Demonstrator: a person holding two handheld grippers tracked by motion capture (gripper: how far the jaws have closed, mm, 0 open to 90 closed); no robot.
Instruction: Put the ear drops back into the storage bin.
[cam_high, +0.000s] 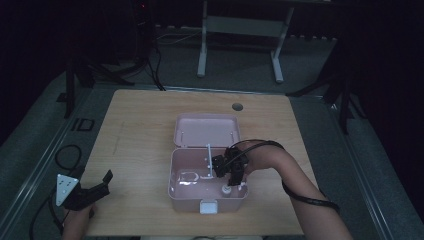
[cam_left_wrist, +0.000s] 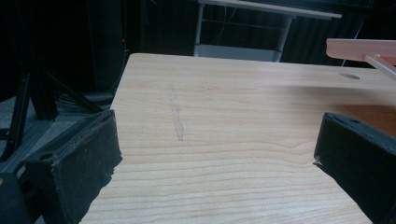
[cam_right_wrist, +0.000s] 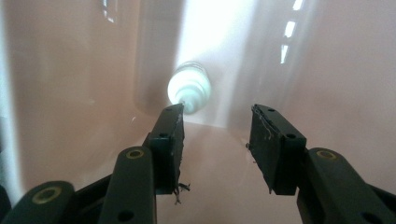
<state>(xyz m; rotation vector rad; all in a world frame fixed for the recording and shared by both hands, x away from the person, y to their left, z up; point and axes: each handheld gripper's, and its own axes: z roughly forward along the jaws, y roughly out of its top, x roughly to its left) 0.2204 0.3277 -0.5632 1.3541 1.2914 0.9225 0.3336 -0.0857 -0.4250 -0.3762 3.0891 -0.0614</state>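
Observation:
A pink plastic box (cam_high: 176, 192) stands open in the middle of the wooden table (cam_high: 140, 130), its lid (cam_high: 206, 129) tilted back. My right gripper (cam_high: 233, 176) reaches down into the box's right side, jaws open. In the right gripper view a small white bottle (cam_right_wrist: 189, 87) stands on the pink floor (cam_right_wrist: 84, 116) just beyond the open right gripper (cam_right_wrist: 217, 122), nothing between the jaws. The same bottle (cam_high: 225, 189) sits near the box's front wall. My left gripper (cam_high: 100, 185) rests open at the table's front left; the left gripper (cam_left_wrist: 215, 144) view shows bare wood between its jaws.
A white latch (cam_high: 208, 206) hangs on the box front. White items (cam_high: 189, 176) lie inside the box at left. A round cable hole (cam_high: 237, 106) sits in the far tabletop. Beyond the table stand a white desk frame (cam_high: 240, 30) and dark stands on grey floor.

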